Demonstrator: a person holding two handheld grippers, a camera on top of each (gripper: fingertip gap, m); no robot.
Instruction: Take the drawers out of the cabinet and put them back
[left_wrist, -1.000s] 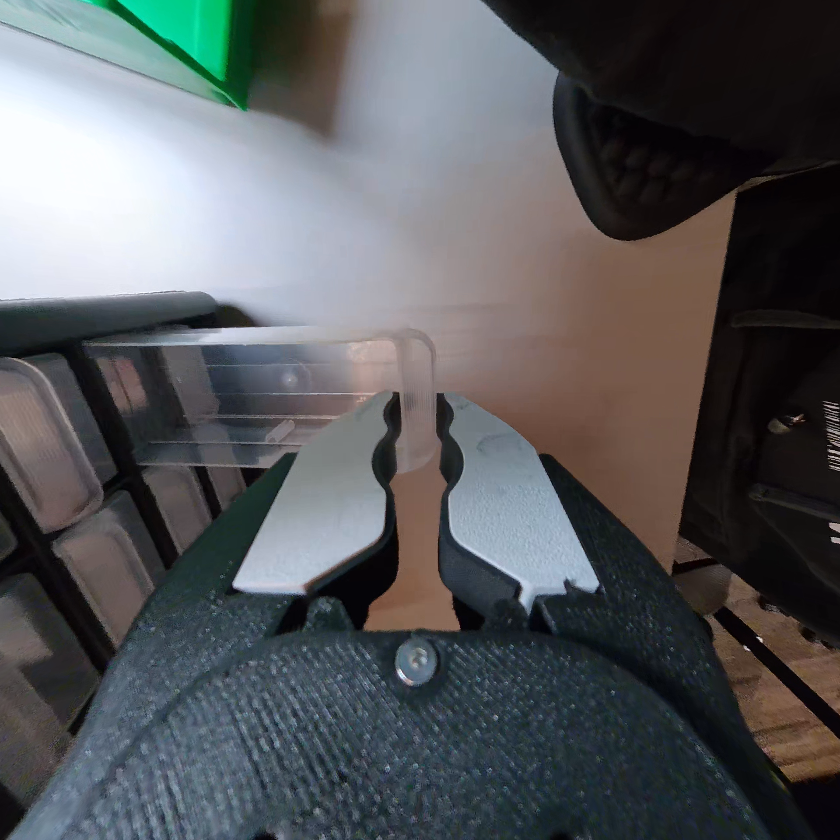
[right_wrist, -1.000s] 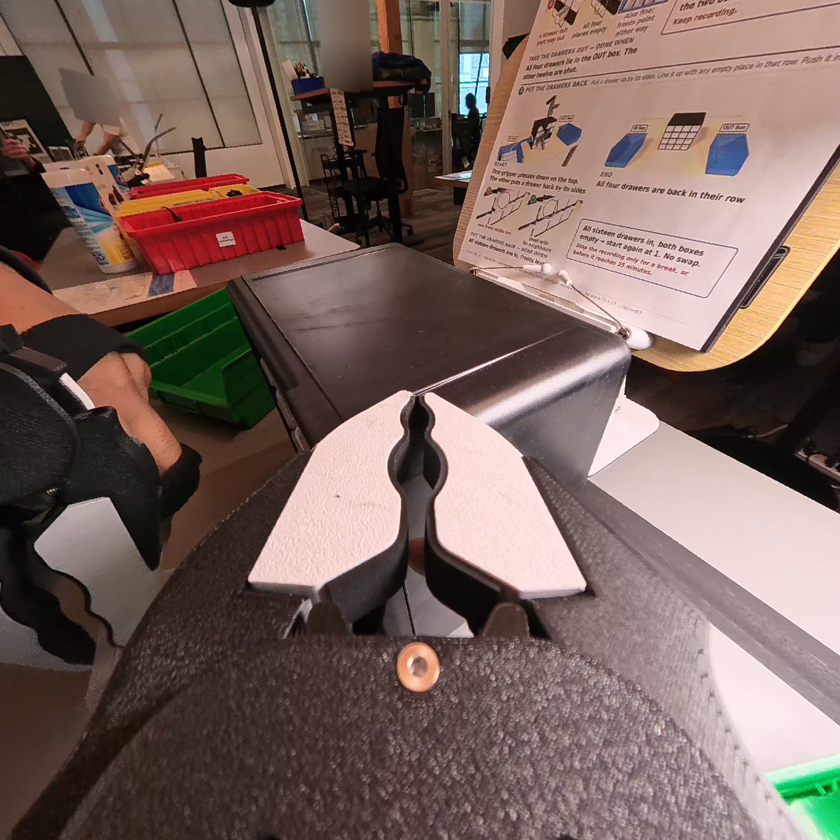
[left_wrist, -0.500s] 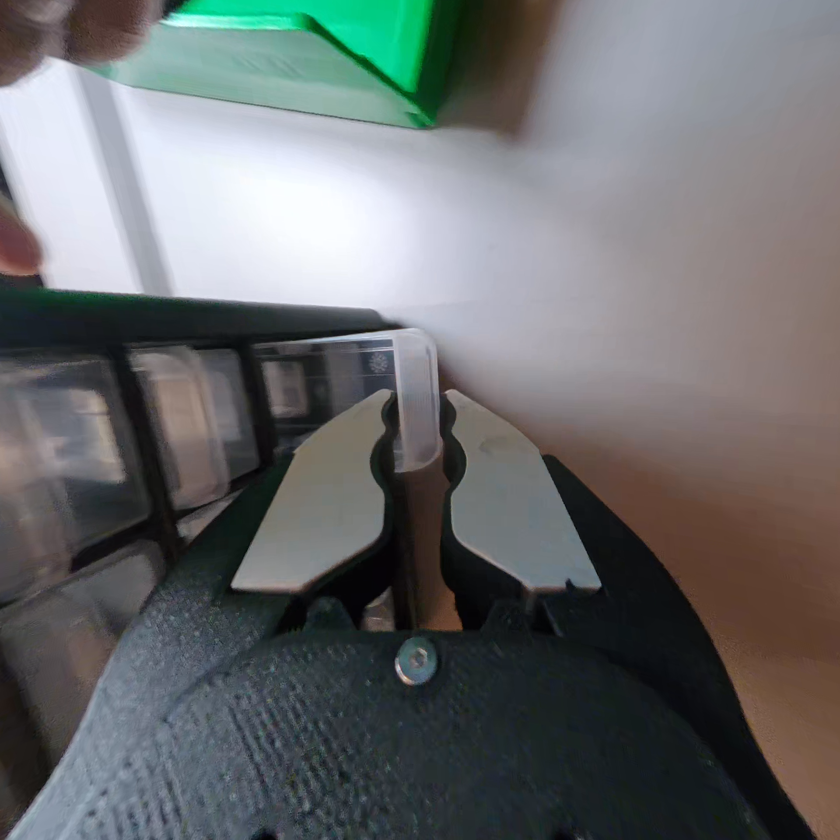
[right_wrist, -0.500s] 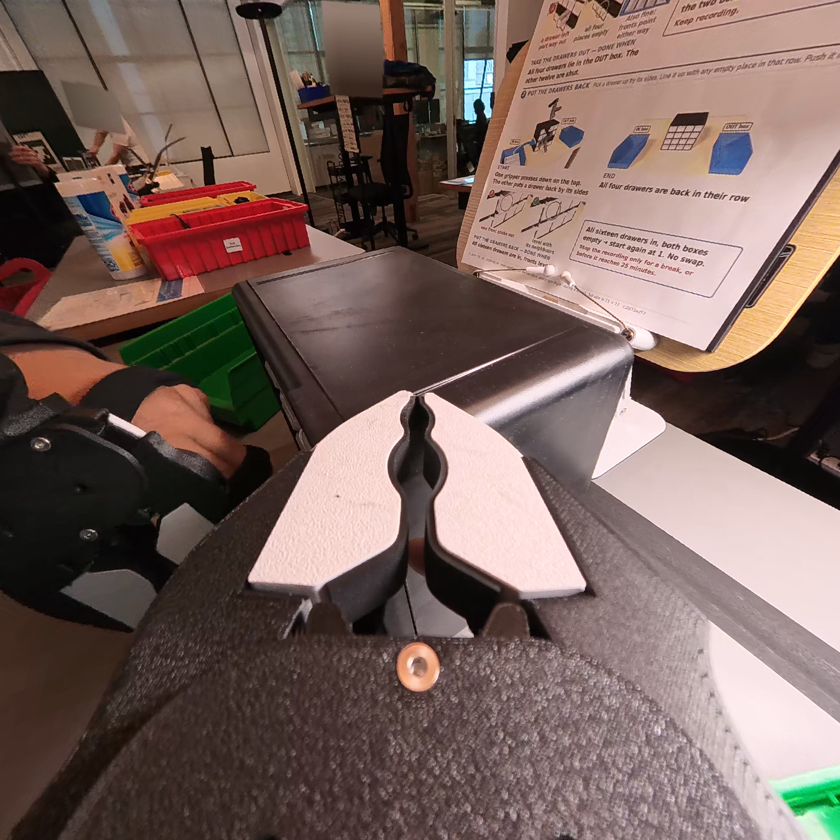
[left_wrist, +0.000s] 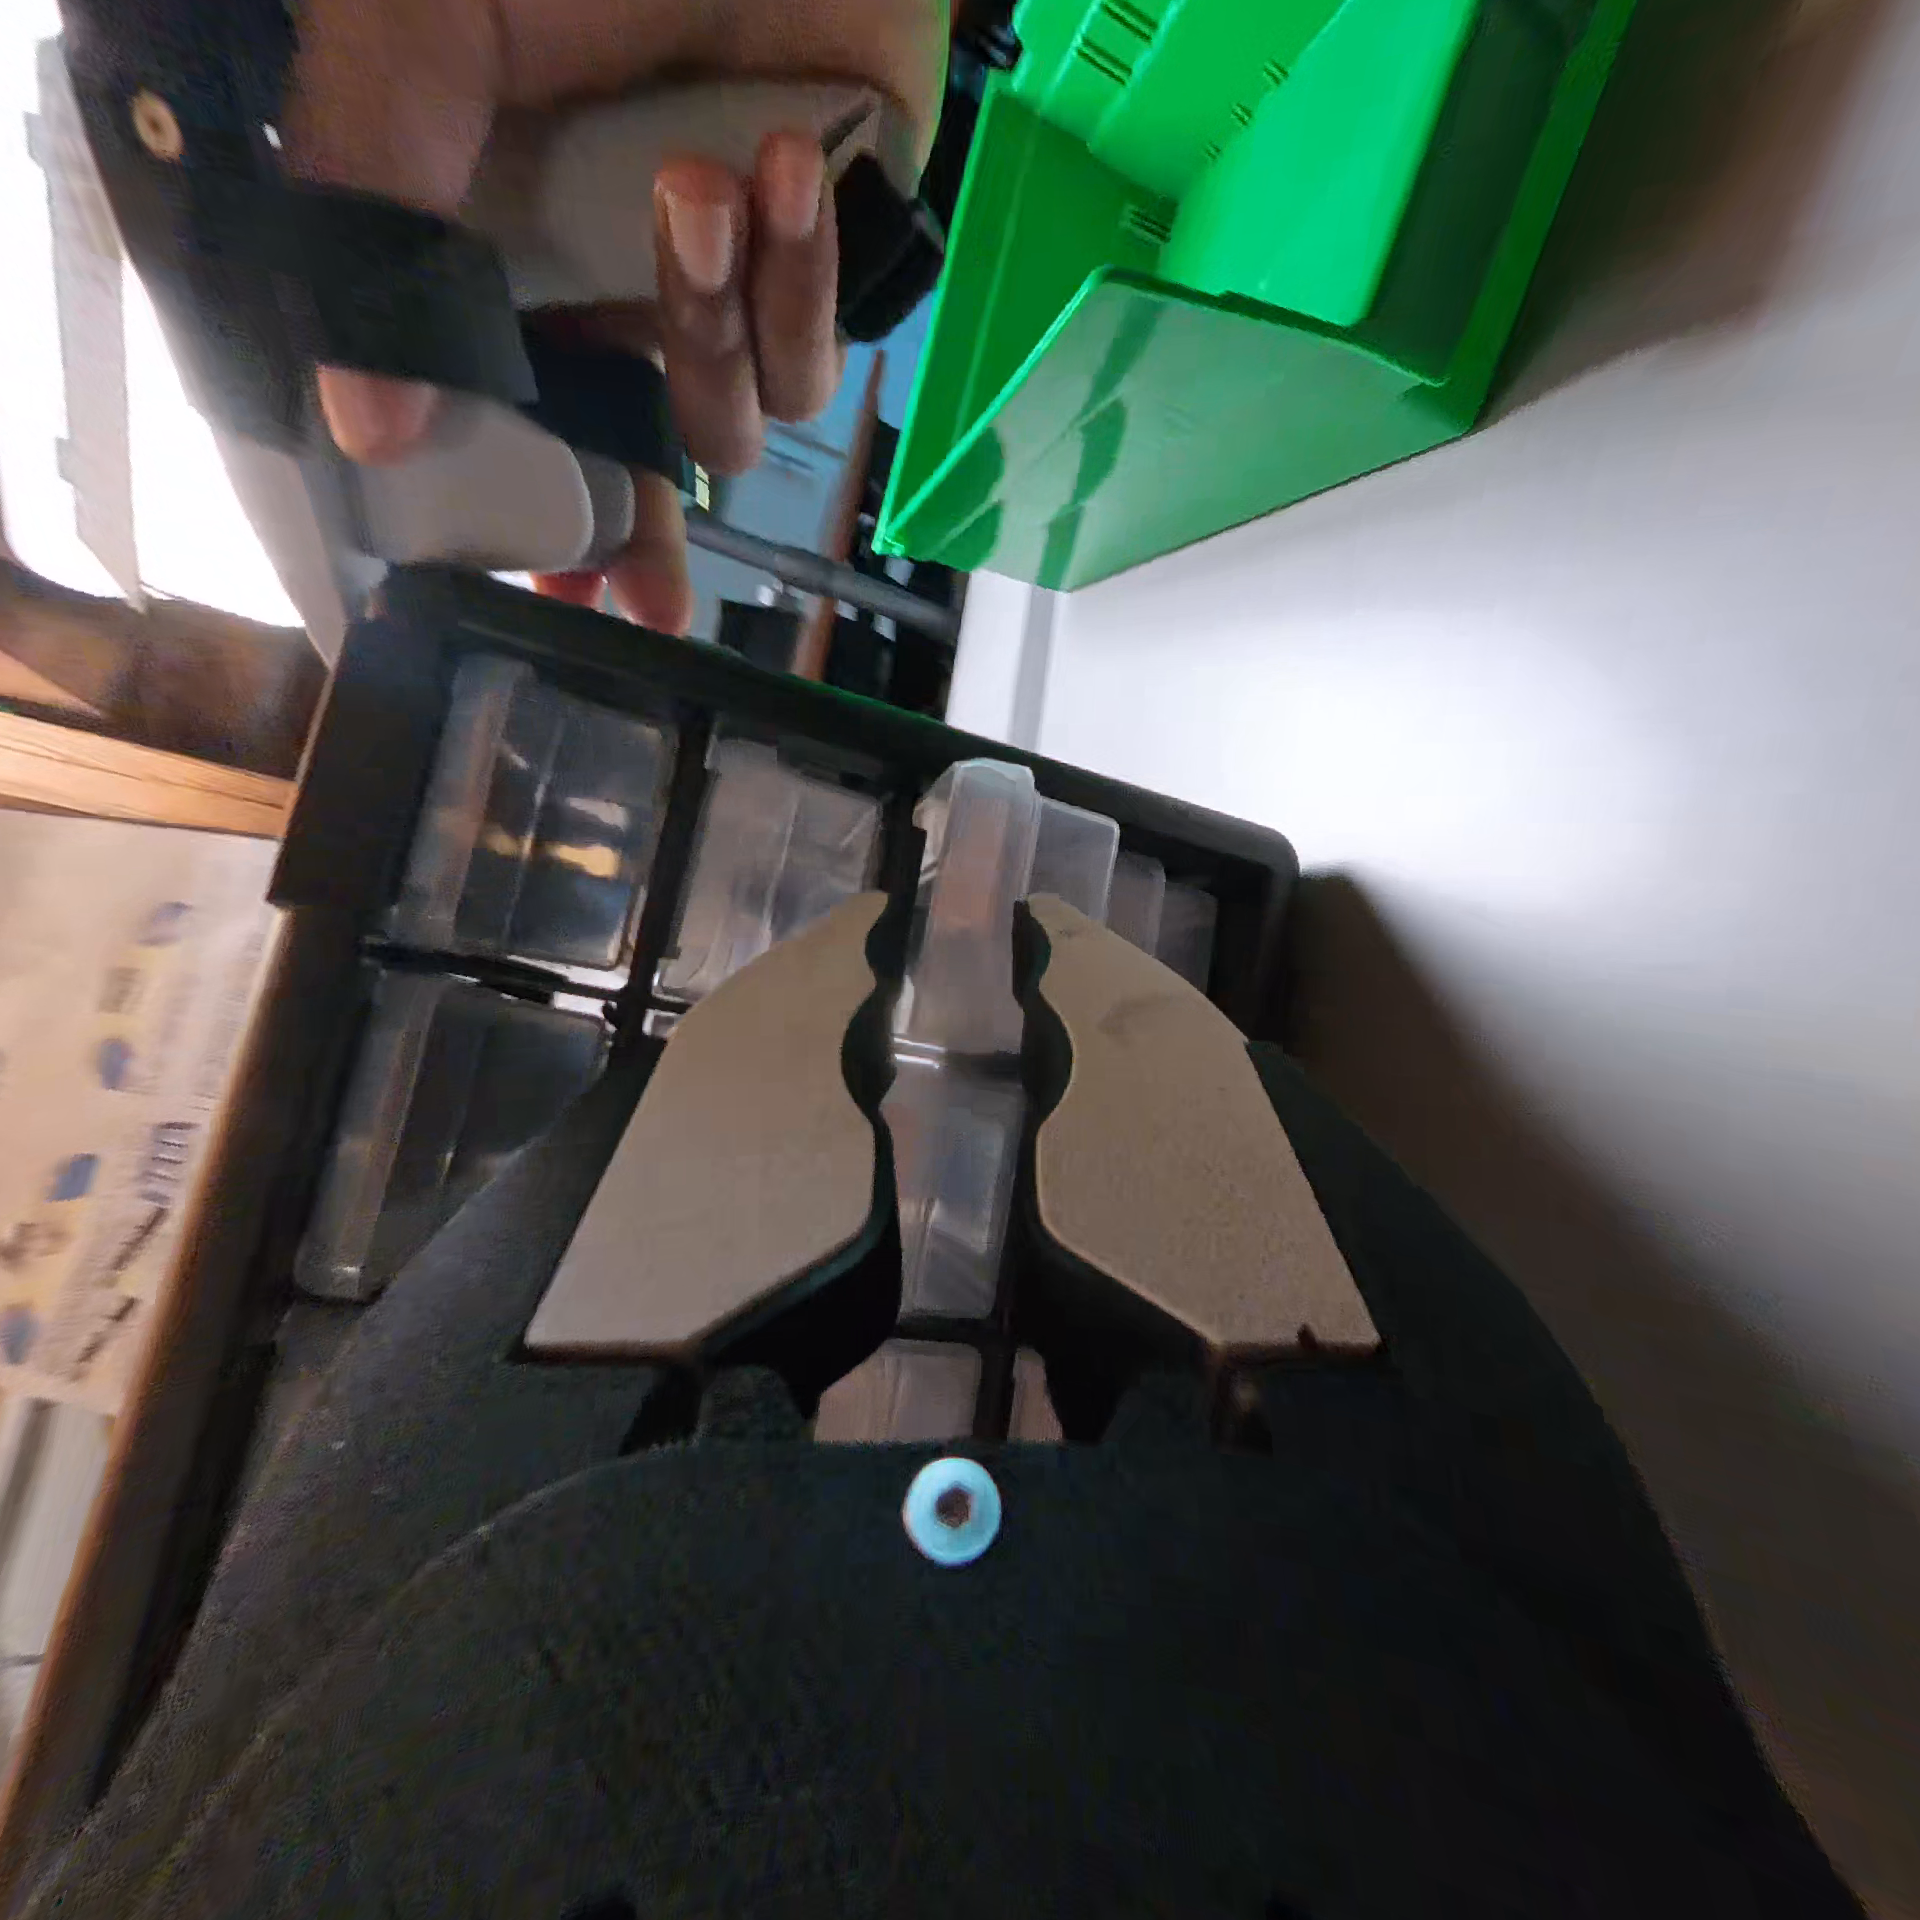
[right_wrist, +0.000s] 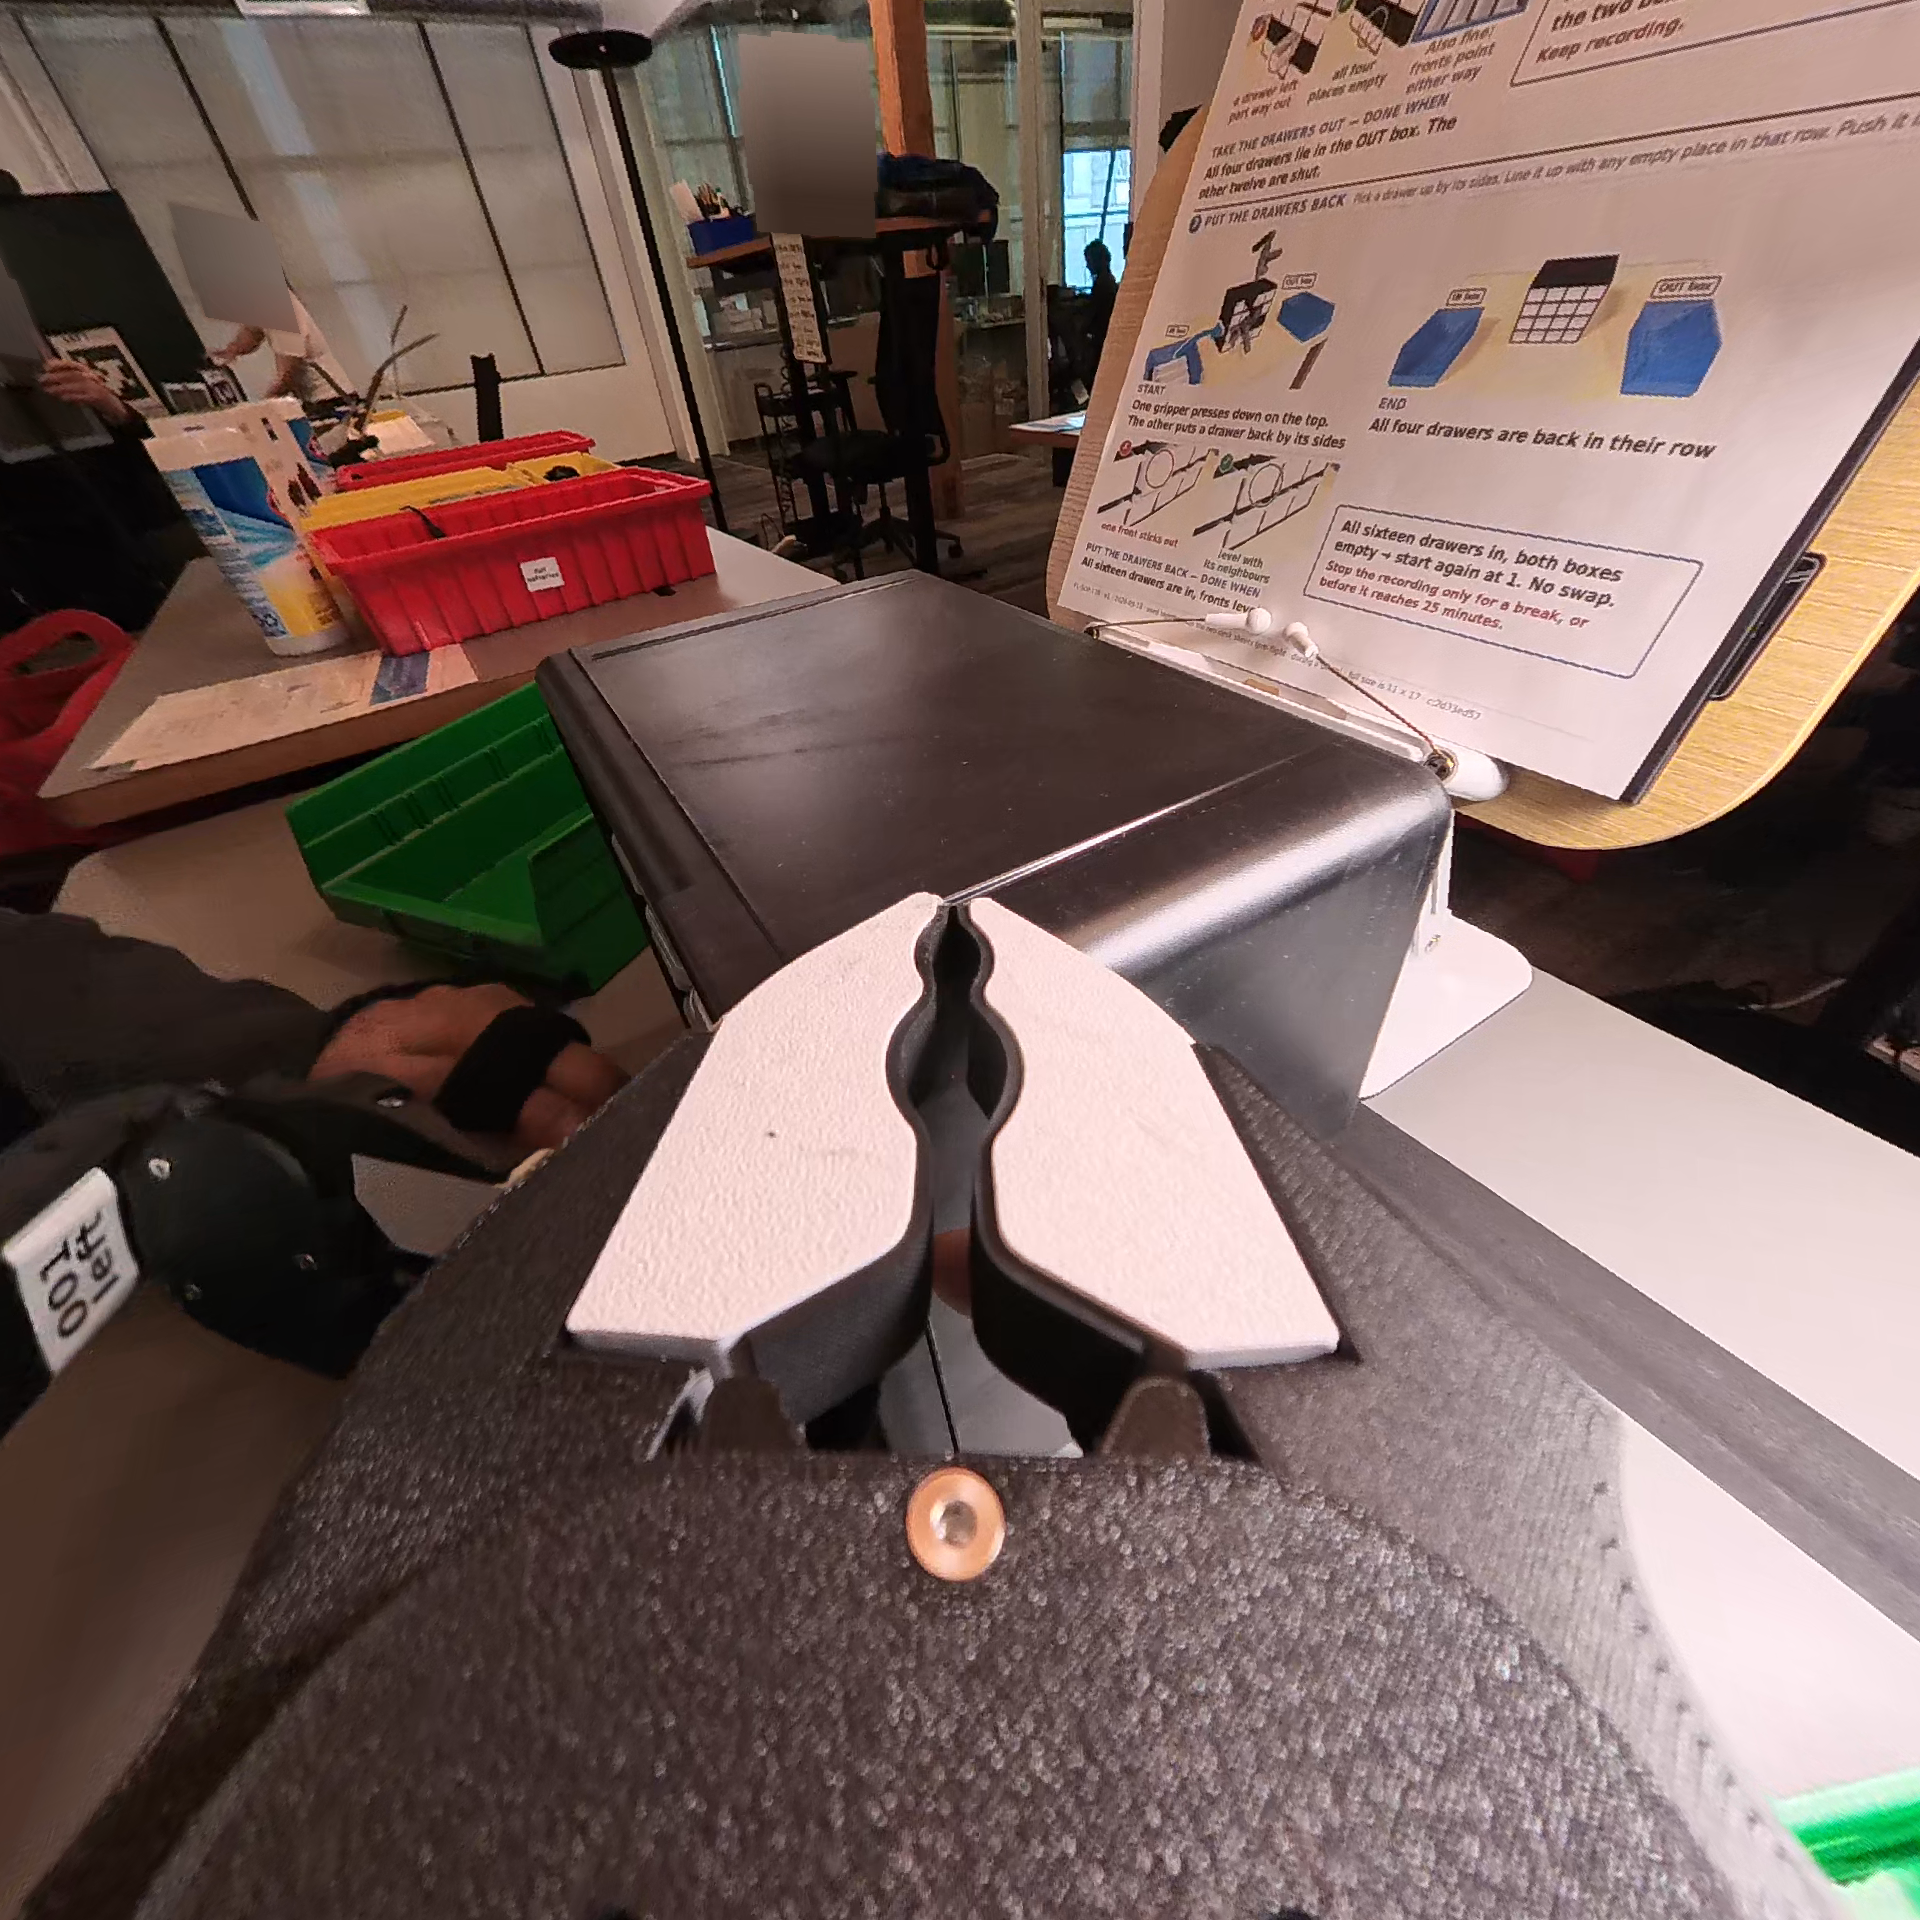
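left gripper (left_wrist: 954, 925) is pinching the front lip of a clear drawer (left_wrist: 977, 862) mid-frame, which is sitting in the black cabinet (left_wrist: 1262, 914) at its right-hand slot. right gripper (right_wrist: 954, 920) is pressed closed on nothing, resting on the cabinet top. green bin (left_wrist: 1195, 312) is sitting upper right.

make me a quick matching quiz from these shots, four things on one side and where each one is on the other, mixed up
Things:
1. clear drawer
2. right gripper
3. red bin
4. instruction sheet

Places:
A. on the far table
B. propped up behind the black cabinet
C. between the left gripper fingers, at the cabinet front
D. shut, on top of the cabinet

Pairs: 1-C, 2-D, 3-A, 4-B
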